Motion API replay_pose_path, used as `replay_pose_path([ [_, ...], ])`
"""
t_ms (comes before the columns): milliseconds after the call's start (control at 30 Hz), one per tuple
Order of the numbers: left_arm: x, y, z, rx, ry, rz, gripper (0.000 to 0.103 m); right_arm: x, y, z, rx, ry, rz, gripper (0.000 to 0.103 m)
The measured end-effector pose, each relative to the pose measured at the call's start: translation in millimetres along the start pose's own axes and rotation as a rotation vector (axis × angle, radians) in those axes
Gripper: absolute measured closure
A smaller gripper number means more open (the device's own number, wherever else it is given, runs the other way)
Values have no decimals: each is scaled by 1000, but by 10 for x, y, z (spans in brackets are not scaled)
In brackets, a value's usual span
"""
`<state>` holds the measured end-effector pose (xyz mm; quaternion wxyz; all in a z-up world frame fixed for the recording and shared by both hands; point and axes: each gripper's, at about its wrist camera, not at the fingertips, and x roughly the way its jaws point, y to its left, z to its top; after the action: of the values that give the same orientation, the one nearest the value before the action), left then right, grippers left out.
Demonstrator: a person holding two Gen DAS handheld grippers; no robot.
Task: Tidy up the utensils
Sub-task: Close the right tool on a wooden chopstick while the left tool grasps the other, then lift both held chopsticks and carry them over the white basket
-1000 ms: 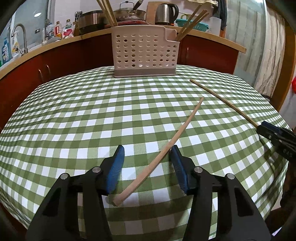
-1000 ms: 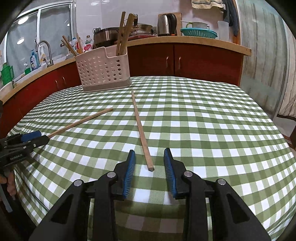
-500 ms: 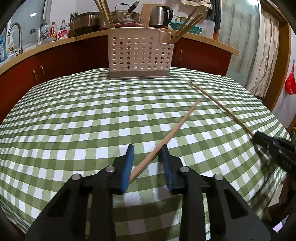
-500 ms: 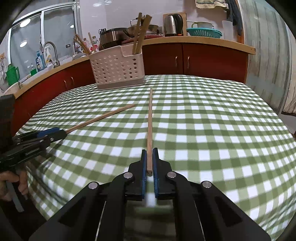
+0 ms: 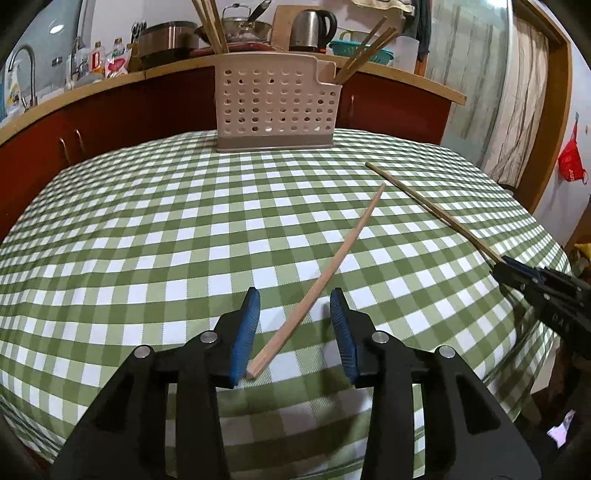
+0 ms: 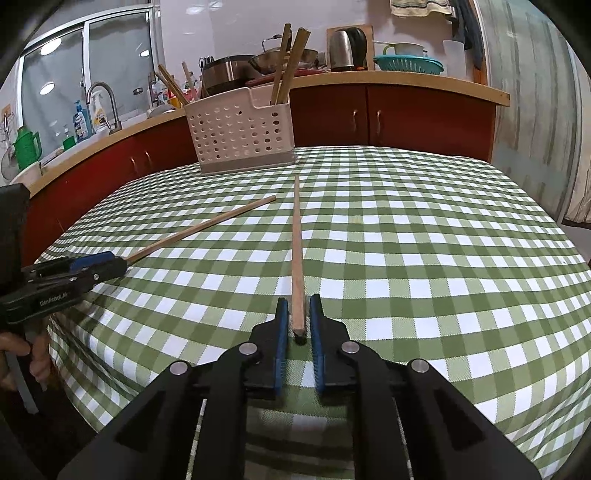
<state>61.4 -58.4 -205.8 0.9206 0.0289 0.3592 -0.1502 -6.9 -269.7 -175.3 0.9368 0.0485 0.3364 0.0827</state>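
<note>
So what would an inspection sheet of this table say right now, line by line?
Surface: table under a green checked cloth.
Job's things: left chopstick and right chopstick lie flat, apart; holder at the far edge, more chopsticks standing in it.
Clutter: nothing seen.
Grippers: left gripper open, jaws just been opening, left chopstick between them; right gripper barely open, jaws just been opening, right chopstick's end between them, not pinched.
Cables: nothing seen.
Surroundings: counter behind, with kettle and tap.

Home kitchen: kettle (image 5: 312, 26), faucet (image 6: 105, 103), red cabinets (image 6: 406, 118)
</note>
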Motion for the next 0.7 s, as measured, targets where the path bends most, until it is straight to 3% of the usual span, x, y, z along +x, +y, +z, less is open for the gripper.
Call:
replay_pose_path([
  [133, -38, -14, -38, 24, -2, -7, 67, -9, -17, -22, 14, -9, 3, 90],
  [267, -69, -22, -69, 44, -5, -12, 85, -18, -23, -28, 27, -11, 10, 92],
  [433, -102, -67, -84, 69, -3, -21, 96, -41, 7, -31, 18, -9, 10, 95],
  [700, -294, -100, -20, 97, -79, 2, 97, -248, 101, 82, -17, -74, -11, 96],
])
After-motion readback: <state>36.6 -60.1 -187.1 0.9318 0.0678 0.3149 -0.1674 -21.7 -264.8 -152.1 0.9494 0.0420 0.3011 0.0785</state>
